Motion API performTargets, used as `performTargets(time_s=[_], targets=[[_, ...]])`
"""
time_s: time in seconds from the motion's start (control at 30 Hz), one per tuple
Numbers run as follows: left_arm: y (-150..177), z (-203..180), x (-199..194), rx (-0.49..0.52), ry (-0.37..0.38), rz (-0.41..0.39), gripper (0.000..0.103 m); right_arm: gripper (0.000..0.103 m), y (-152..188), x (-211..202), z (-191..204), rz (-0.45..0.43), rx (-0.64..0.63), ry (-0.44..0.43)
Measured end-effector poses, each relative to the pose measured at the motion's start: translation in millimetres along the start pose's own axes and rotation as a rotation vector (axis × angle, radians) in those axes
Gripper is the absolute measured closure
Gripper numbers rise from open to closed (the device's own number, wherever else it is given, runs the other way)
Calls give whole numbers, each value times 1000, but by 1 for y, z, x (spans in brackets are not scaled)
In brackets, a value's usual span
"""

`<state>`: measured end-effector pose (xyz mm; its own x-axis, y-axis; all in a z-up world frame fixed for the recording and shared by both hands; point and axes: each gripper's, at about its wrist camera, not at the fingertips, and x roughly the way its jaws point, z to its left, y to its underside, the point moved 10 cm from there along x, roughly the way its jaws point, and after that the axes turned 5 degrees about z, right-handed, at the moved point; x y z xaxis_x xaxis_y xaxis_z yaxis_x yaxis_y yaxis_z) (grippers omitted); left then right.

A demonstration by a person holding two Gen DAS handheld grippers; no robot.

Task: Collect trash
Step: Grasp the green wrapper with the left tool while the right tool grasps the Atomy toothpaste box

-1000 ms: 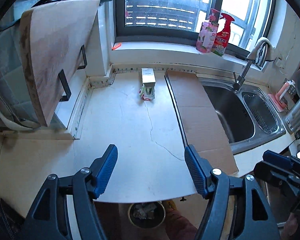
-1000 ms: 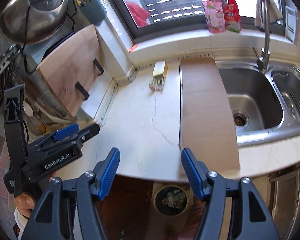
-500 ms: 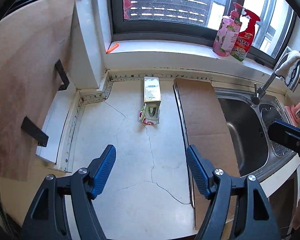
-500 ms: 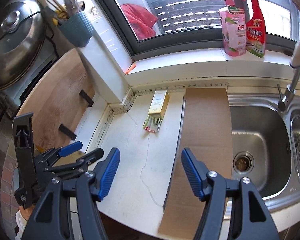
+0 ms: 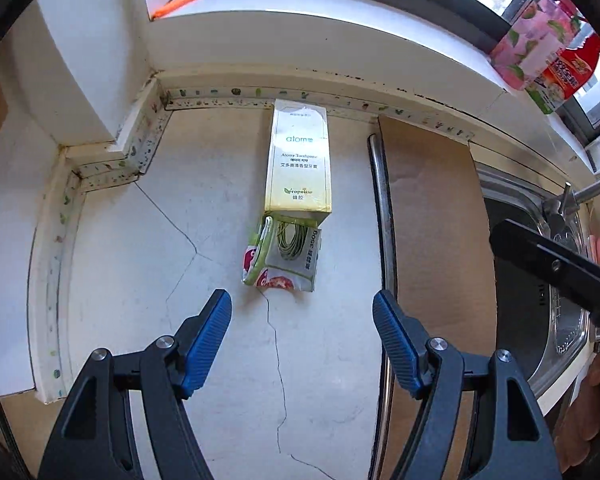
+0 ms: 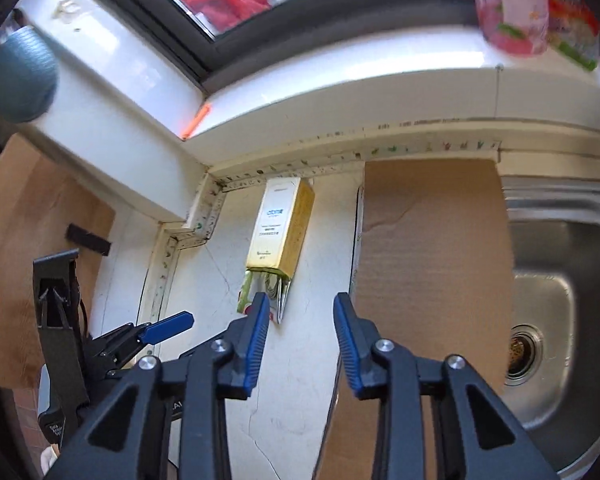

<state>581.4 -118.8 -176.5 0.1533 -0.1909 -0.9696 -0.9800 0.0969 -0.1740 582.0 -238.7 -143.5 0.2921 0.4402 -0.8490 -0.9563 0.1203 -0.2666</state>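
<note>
Now that both tools have advanced from the surface (image 5: pixel 220 360) edge, the box (image 5: pixel 299 160) and wrapper (image 5: pixel 288 258) by the back wall lie just ahead; left tool (image 5: pixel 302 314) and right tool (image 6: pixel 301 318) gape empty, pickup imminent.

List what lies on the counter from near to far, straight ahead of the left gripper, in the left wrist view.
left gripper → crumpled wrapper → toothpaste box → patterned tape strip along the wall → window sill

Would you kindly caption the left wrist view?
Open left gripper nears a toothpaste box and crumpled wrapper on the counter.
</note>
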Motion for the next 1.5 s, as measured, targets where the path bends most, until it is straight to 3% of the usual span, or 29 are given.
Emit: performTargets(time_s=[0.27, 0.7, 0.77, 0.8, 0.87, 0.93, 1.0, 1.1, 1.17, 1.23, 1.4, 1.5], targets=[[-20, 4, 46, 21, -44, 50, 32, 70, -3, 46, -17, 79, 27, -21], [-31, -6, 90, 89, -125, 87, 32, 70, -10, 74, -23, 119, 44, -33], [-30, -5, 92, 84, -124, 82, 39, 70, -11, 76, -22, 121, 49, -38], [-31, -6, 94, 82, -122, 79, 53, 70, -11, 77, -21, 122, 49, -40], [-29, -5, 93, 65, -94, 67, 59, 70, -12, 79, -18, 123, 47, -44], [-28, -4, 87, 58, -69, 47, 77, 70, -12, 80, -14, 122, 42, -48], [-28, -1, 83, 53, -69, 36, 85, 70, -13, 81, -10, 122, 38, -55], [-24, 4, 77, 44, -80, 17, 89, 64, -15, 84, -1, 122, 46, -82], [-20, 7, 72, 30, -60, 6, 89, 50, -19, 84, 7, 100, 48, -102], [-16, 7, 64, 11, -37, -7, 90, 43, -25, 84, 13, 76, 50, -105], [-9, 28, 50, -43, -28, -36, 91, 43, -35, 99, 28, 60, 53, -77], [-5, 45, 43, -70, -64, -56, 91, 43, -38, 113, 34, 65, 41, -42]])
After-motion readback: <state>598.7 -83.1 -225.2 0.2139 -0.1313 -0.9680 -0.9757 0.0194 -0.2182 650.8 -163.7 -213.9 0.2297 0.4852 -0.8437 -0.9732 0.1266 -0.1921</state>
